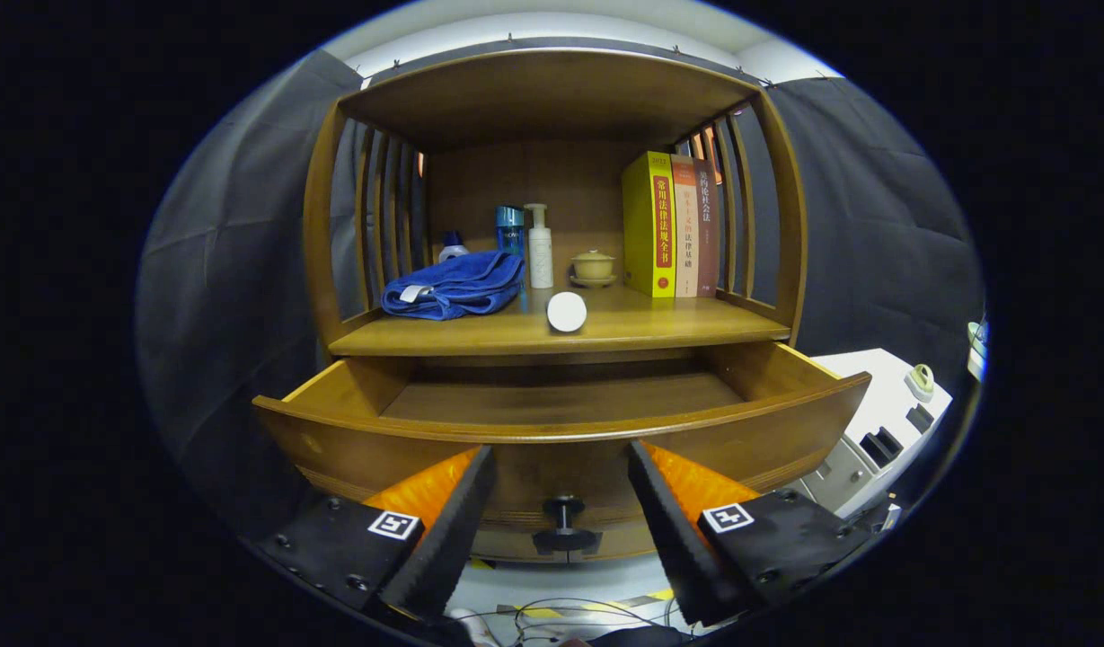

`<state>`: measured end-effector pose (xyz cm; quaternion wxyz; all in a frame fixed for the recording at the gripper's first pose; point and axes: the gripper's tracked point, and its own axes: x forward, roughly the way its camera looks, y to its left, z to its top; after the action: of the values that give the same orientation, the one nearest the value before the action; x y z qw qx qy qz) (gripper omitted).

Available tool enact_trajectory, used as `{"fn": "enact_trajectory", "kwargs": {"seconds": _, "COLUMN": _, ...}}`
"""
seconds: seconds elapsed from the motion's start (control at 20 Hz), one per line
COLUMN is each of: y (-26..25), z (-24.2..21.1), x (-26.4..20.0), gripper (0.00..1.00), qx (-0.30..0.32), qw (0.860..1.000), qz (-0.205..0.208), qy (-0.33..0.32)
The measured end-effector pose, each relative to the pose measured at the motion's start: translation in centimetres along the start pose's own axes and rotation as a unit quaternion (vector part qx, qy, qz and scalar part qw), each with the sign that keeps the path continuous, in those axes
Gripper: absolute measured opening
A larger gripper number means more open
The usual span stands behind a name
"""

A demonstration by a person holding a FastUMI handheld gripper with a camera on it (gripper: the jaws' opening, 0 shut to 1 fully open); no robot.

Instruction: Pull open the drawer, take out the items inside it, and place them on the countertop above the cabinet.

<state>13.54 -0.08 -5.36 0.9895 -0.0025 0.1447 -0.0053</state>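
Gripper view: hand-held gripper (560, 481) wide apart, holding nothing, level with the drawer front
Drawer (560, 427): pulled open, knob (563, 521) between the fingers and just beyond them; visible floor bare, near part hidden behind the front panel
Items: white cylinder (567, 312) lies at the front edge of the table (695, 325) above the drawer; blue towel (453, 286), bottles (539, 245), lidded cup (593, 265), books (670, 225) behind it
Step judged: checking the drawer for leftovers; raise and tilt over the front panel before reaching, avoid nudging the cylinder
Surroundings: wooden cabinet, dark cloth walls, white equipment (884, 422) to the right, cables on the floor
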Motion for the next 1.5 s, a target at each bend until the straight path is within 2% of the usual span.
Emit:
{"fn": "enact_trajectory", "kwargs": {"seconds": 0.5, "y": 0.2, "z": 2.2, "x": 6.8, "gripper": 0.99, "qx": 0.008, "qw": 1.0, "qz": -0.003, "qy": -0.018}}
{"fn": "enact_trajectory", "kwargs": {"seconds": 0.9, "y": 0.2, "z": 3.2, "x": 9.8, "gripper": 0.99, "qx": 0.006, "qw": 1.0, "qz": -0.003, "qy": -0.025}}
{"fn": "enact_trajectory", "kwargs": {"seconds": 1.25, "y": 0.2, "z": 3.3, "x": 9.9, "gripper": 0.99, "qx": 0.006, "qw": 1.0, "qz": -0.001, "qy": -0.024}}
{"fn": "enact_trajectory", "kwargs": {"seconds": 1.4, "y": 0.9, "z": 4.4, "x": 7.9, "gripper": 0.99, "qx": 0.005, "qw": 0.999, "qz": 0.012, "qy": -0.041}}
{"fn": "enact_trajectory", "kwargs": {"seconds": 1.5, "y": 0.7, "z": 4.9, "x": 6.1, "gripper": 0.99, "qx": -0.004, "qw": 0.999, "qz": 0.007, "qy": -0.048}}
